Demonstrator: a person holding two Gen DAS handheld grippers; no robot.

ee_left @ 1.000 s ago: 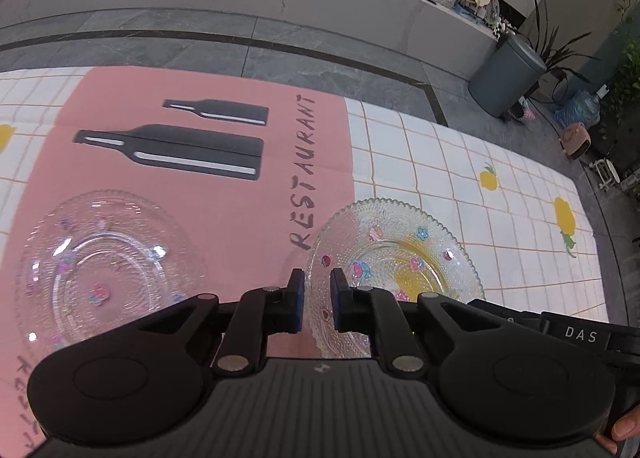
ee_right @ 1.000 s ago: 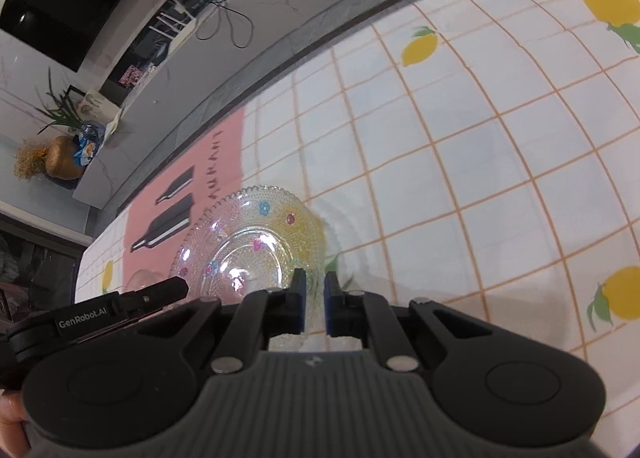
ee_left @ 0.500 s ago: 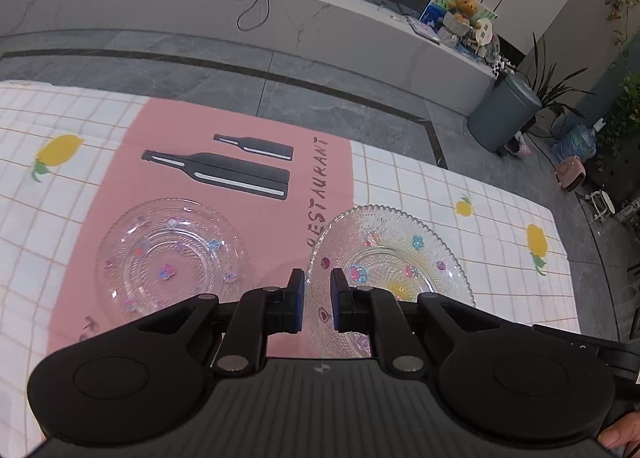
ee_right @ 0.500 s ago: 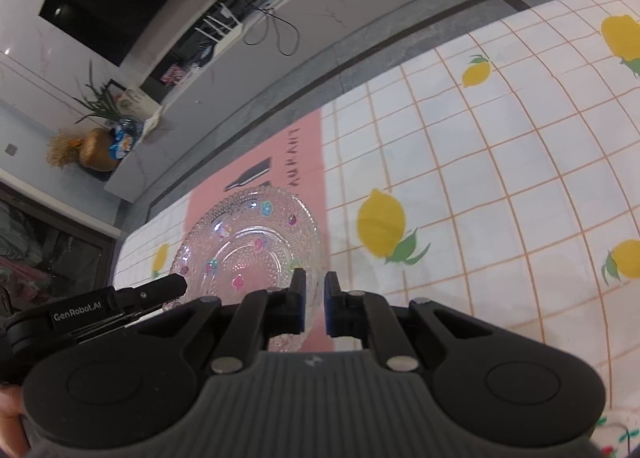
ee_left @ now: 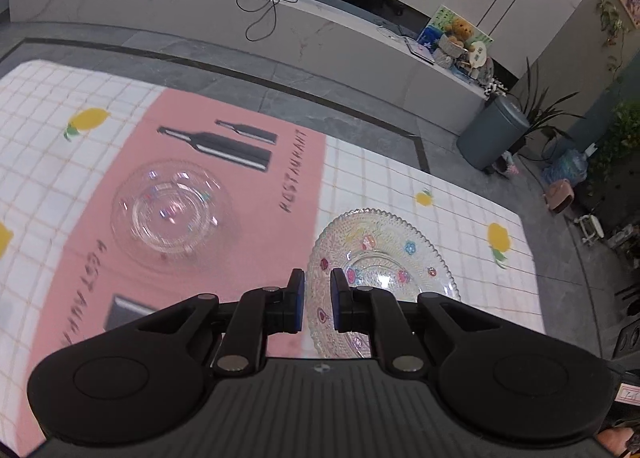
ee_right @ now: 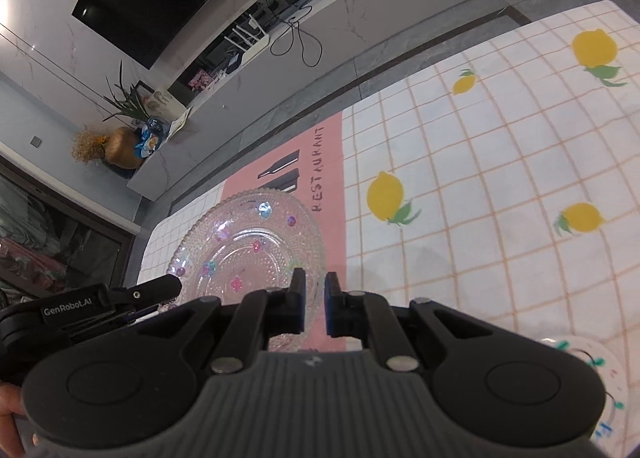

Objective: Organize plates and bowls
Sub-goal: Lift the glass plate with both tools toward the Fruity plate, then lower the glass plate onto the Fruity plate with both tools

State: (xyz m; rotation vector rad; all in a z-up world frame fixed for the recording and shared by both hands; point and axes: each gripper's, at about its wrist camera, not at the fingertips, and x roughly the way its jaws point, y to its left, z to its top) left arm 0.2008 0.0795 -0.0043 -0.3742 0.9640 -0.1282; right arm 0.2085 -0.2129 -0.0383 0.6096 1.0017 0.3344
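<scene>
A clear glass plate (ee_left: pixel 384 270) with small coloured flowers hangs above the table, held from both sides. My left gripper (ee_left: pixel 318 300) is shut on its left rim. The right wrist view shows the same glass plate (ee_right: pixel 248 246), and my right gripper (ee_right: pixel 314 304) is shut on its right rim. The left gripper's fingers (ee_right: pixel 156 288) show at the plate's far side in that view. A second clear glass dish (ee_left: pixel 172 214) lies on the pink mat (ee_left: pixel 120 290), to the left of the held plate.
The table carries a white checked cloth (ee_right: pixel 480 162) with printed lemons. A white plate with green marks (ee_right: pixel 592 362) sits at the lower right by my right gripper. Beyond the table are grey floor, a long marble bench (ee_left: pixel 320 38) and a grey bin (ee_left: pixel 492 138).
Both grippers have risen with the glass plate between them, so the table looks farther away. The second glass dish has stayed on the pink mat.
</scene>
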